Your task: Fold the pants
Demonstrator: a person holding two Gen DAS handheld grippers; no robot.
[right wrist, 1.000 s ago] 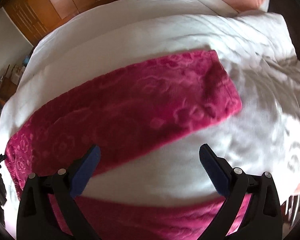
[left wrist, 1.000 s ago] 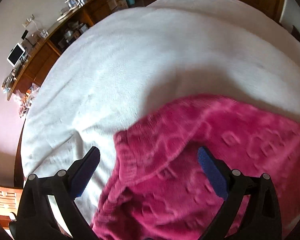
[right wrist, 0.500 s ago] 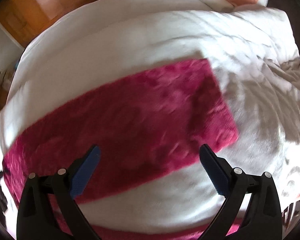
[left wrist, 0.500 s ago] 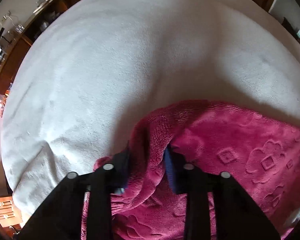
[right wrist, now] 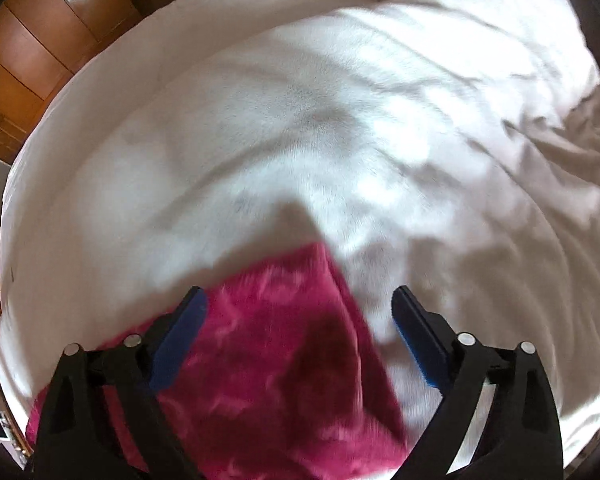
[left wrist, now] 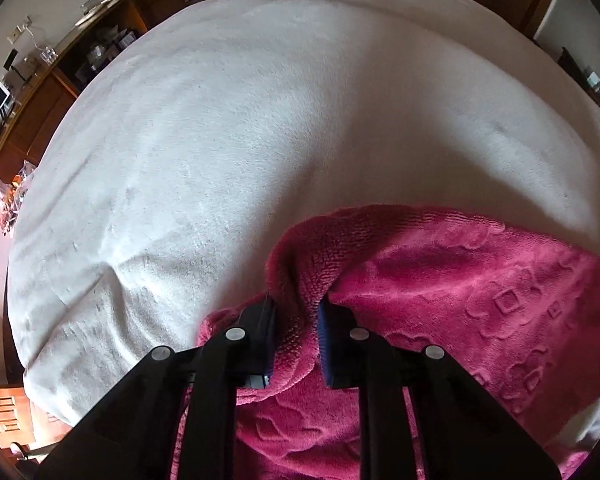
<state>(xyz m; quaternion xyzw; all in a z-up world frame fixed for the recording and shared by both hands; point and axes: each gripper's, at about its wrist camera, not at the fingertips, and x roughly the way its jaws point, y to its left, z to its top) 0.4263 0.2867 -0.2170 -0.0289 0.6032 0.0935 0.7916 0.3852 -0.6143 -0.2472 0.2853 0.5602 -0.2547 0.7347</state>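
The pink fleece pants (left wrist: 440,280) are lying spread across the white bed cover (left wrist: 260,120), and everything else is placed here relative to them. In the left wrist view, the left hand-held gripper (left wrist: 296,316) is pinching a raised ridge of the ribbed waistband between its 2 blue pads, so that end of the pants is bunching up off the bed. In the right wrist view (blurred by motion), the right hand-held gripper (right wrist: 300,320) is hanging with its 2 fingers spread wide over the far end of 1 leg (right wrist: 280,340), the hem corner sitting between them, and is gripping nothing. Whether the pads are touching the fabric is not clear.

The step in hand looks like securing both ends for the first fold: 1 end is being held, the other is being lined up. The next move calls for the right fingers to be closing on the hem, catching both fabric layers, before both ends are lifted together. Plush fabric like this is likely to slip from a shallow pinch.

Beyond the pants, wooden cabinets (right wrist: 40,40) are standing past the bed's edge.
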